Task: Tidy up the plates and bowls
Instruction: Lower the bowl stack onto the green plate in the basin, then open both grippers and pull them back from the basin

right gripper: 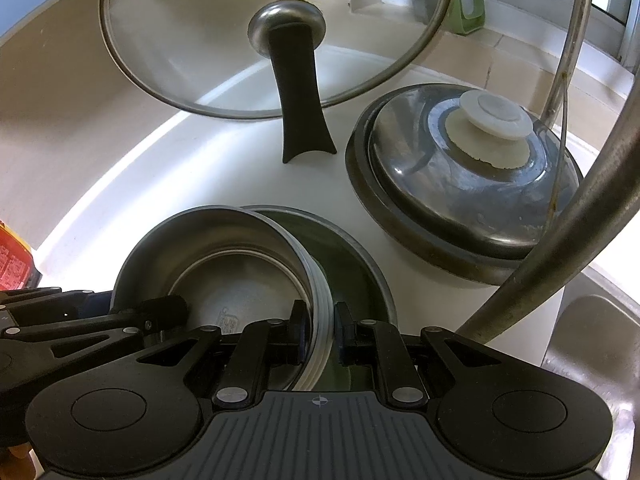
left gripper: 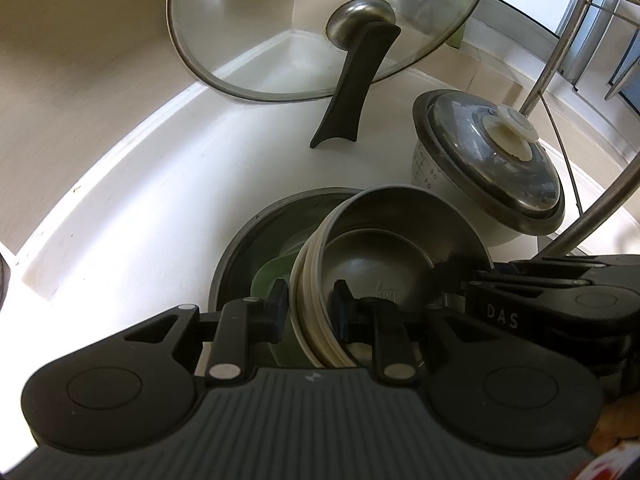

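A stack of nested steel bowls (left gripper: 384, 240) with cream rims hangs tilted over a wide dark pan (left gripper: 240, 256) that holds a green plate (left gripper: 266, 278). My left gripper (left gripper: 310, 312) is shut on the stack's left rim, one pad outside and one inside. From the other side my right gripper (right gripper: 320, 332) is shut on the same bowl stack (right gripper: 224, 264) at its right rim. Each gripper shows in the other's view: the right gripper (left gripper: 472, 280) at the stack's far edge, the left gripper (right gripper: 168, 312) inside the top bowl. The dark pan (right gripper: 356, 268) lies under the stack.
A large glass lid (left gripper: 320, 20) with a black handle (left gripper: 352, 88) leans in the wall corner. A white pot with a steel lid (left gripper: 492, 168) stands at the right. Metal rack tubes (right gripper: 560, 240) cross the right side. A red packet (right gripper: 14, 260) sits at the left edge.
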Tool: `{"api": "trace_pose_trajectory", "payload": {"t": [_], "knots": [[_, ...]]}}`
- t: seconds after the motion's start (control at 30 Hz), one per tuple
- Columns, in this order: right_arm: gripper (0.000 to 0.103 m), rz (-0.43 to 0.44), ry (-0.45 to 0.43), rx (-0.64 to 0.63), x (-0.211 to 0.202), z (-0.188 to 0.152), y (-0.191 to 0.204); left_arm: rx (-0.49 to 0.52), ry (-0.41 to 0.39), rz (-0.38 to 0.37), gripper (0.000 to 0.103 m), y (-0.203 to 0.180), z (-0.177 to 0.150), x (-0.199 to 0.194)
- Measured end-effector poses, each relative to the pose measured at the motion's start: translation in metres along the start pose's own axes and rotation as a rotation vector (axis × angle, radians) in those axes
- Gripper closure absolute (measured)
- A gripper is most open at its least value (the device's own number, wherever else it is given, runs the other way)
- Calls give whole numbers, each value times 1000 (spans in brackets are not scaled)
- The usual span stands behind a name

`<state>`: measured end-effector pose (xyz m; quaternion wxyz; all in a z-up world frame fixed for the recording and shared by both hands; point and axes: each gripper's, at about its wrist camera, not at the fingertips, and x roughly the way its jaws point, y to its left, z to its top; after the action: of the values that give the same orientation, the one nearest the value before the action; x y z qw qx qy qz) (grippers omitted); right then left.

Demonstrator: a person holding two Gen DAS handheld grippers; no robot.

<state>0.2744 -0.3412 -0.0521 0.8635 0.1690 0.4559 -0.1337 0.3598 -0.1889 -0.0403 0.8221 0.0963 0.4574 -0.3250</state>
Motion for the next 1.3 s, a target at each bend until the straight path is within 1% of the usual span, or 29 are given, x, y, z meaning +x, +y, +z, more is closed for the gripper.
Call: {"api": "trace_pose_trajectory", "payload": {"t": [0.17, 0.57, 0.77, 0.83, 0.87, 0.93, 0.97, 1.03, 1.07, 1.13, 1.23, 1.3], "knots": [[88, -4, 8, 5, -2, -2, 1, 4, 3, -9, 82, 1, 3, 2], [85, -6, 32, 98, -12, -10, -3, 19, 0, -10, 86, -1, 4, 3], [85, 3, 20, 102, -13, -11, -4, 15, 0, -14, 85, -1, 4, 3], [85, 4, 14, 101, -14, -11, -4, 15, -3, -12, 84, -1, 4, 2], [85, 6, 12, 96, -15, -11, -4, 11, -6, -8, 82, -1, 3, 0], [78, 6, 11, 86, -17, -12, -4, 12, -16, -7, 78, -1, 3, -3], [74, 8, 11, 82, -18, -13, -3, 11, -18, -7, 73, -1, 3, -4], [60, 23, 0, 81, -22, -15, -3, 11, -25, -3, 67, -2, 2, -8], [58, 30, -7, 81, -24, -16, -3, 14, -30, 0, 67, -2, 1, -11], [52, 43, -16, 75, -28, -18, -3, 15, -35, -4, 64, -2, 0, -16], [47, 70, -26, 65, -35, -22, -4, 14, -50, -4, 59, -1, -3, -26], [42, 83, -37, 48, -41, -26, -4, 15, -62, 5, 50, 0, -6, -34]]}}
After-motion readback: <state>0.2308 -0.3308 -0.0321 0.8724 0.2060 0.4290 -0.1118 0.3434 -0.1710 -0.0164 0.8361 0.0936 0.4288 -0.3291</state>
